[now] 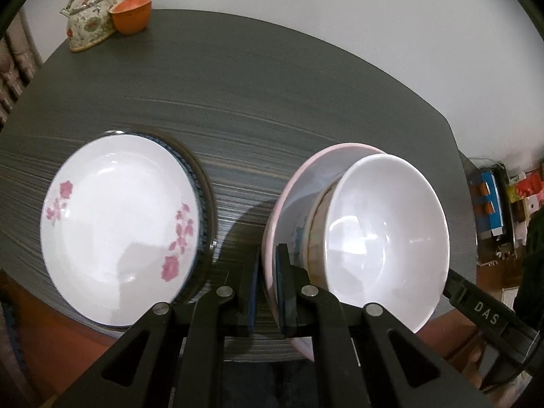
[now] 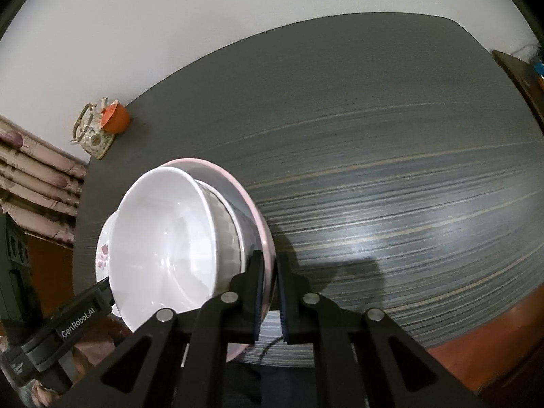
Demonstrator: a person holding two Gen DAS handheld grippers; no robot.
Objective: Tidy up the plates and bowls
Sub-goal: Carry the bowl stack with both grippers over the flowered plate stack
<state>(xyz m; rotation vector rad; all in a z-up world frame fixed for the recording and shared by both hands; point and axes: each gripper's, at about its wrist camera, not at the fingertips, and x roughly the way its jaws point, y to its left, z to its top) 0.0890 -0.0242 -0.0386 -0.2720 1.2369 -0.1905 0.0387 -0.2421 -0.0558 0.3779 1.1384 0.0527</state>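
A pink-rimmed plate (image 1: 299, 170) (image 2: 253, 204) carries a plain white bowl (image 1: 384, 238) (image 2: 163, 238) nested in a patterned bowl (image 1: 312, 231) (image 2: 227, 238). My left gripper (image 1: 268, 289) is shut on the plate's left rim. My right gripper (image 2: 272, 292) is shut on the plate's opposite rim. The plate throws a shadow on the dark table (image 1: 272, 102) (image 2: 408, 170) and looks held just above it. To its left a white plate with pink flowers (image 1: 115, 210) (image 2: 103, 251) lies on a dark blue-rimmed plate (image 1: 200, 187).
A flowered teapot (image 1: 90, 17) (image 2: 95, 132) and an orange lidded cup (image 1: 131, 13) (image 2: 115, 117) stand at the table's far left corner. The table's wide right half lies beyond the pink plate. Clutter (image 1: 493, 204) sits off the table's right edge.
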